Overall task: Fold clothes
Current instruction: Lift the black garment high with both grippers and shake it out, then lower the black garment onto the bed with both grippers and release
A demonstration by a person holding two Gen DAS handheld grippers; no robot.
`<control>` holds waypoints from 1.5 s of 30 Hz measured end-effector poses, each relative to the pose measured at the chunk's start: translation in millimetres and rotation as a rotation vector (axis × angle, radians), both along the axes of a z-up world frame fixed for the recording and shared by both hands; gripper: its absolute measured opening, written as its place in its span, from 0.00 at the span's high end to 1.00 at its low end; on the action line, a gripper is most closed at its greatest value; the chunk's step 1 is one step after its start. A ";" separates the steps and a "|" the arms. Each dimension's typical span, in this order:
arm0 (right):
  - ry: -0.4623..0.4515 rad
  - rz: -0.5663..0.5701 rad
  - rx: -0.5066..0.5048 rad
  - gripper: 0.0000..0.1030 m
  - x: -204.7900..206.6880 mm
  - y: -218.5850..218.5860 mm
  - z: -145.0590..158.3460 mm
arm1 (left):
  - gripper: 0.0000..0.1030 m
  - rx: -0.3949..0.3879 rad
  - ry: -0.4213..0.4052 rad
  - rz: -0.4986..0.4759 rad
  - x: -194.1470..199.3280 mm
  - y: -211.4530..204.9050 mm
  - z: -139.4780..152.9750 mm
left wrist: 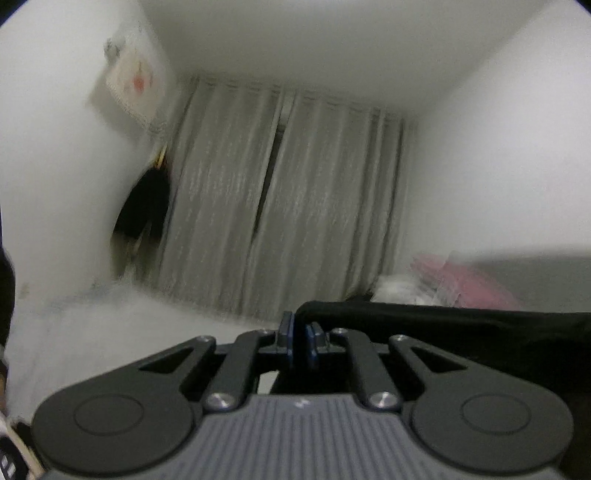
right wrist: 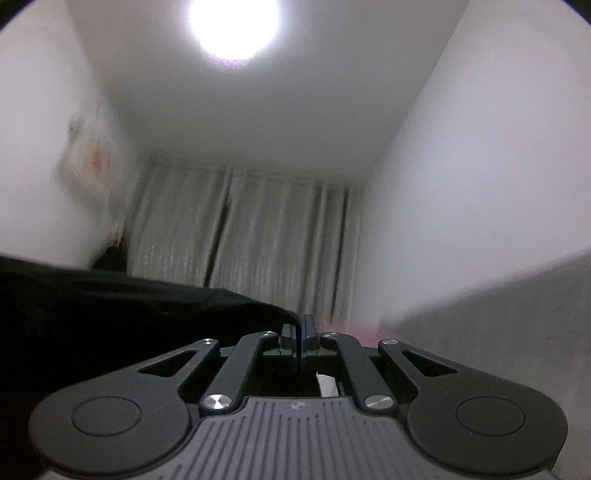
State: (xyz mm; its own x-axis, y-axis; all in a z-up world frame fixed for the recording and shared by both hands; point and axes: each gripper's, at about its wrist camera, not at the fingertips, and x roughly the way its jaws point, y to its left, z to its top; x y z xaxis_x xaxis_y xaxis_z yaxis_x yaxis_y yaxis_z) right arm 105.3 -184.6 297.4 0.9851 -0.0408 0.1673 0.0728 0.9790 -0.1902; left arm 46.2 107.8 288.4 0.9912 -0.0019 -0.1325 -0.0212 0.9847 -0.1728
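A black garment (left wrist: 461, 332) stretches to the right from my left gripper (left wrist: 300, 332), whose jaws are shut on its edge. In the right wrist view the same black garment (right wrist: 110, 314) runs off to the left from my right gripper (right wrist: 300, 332), which is shut on its other edge. The cloth hangs taut between the two grippers, lifted up in the air, with both pointing toward the curtain. What hangs below the grippers is hidden.
Grey curtains (left wrist: 288, 203) close the far wall. A dark bag or coat (left wrist: 144, 214) hangs on the left wall under a calendar (left wrist: 133, 88). Pink and white bedding (left wrist: 454, 280) lies on a grey bed (right wrist: 517, 314) at right. A ceiling lamp (right wrist: 232, 22) glares overhead.
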 end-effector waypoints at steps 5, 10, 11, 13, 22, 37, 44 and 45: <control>0.366 -0.021 0.026 0.98 123.5 -19.2 -84.9 | 0.93 0.061 0.285 0.025 112.2 -5.0 -83.7; 0.490 -0.078 0.035 0.99 189.7 -28.9 -123.3 | 0.93 0.100 0.392 0.076 187.1 -10.5 -124.7; 0.488 -0.100 0.044 0.99 200.8 -28.5 -124.0 | 0.93 0.109 0.411 0.089 202.9 -10.5 -131.9; 0.488 -0.134 0.068 0.99 209.7 -28.1 -128.8 | 0.93 0.157 0.464 0.082 231.9 -17.8 -157.6; 0.692 0.153 -0.157 0.88 256.1 8.7 -238.8 | 0.93 0.256 0.560 0.071 279.7 -42.1 -231.7; 0.667 0.401 -0.393 0.97 280.4 88.8 -257.9 | 0.94 0.243 0.484 0.113 275.1 -21.4 -210.9; 0.464 0.104 -0.224 0.97 261.5 62.0 -214.2 | 0.94 0.293 0.434 0.134 292.2 -49.7 -201.5; 0.486 0.057 -0.254 0.97 269.9 65.7 -218.7 | 0.93 0.314 0.459 0.145 301.6 -55.1 -208.1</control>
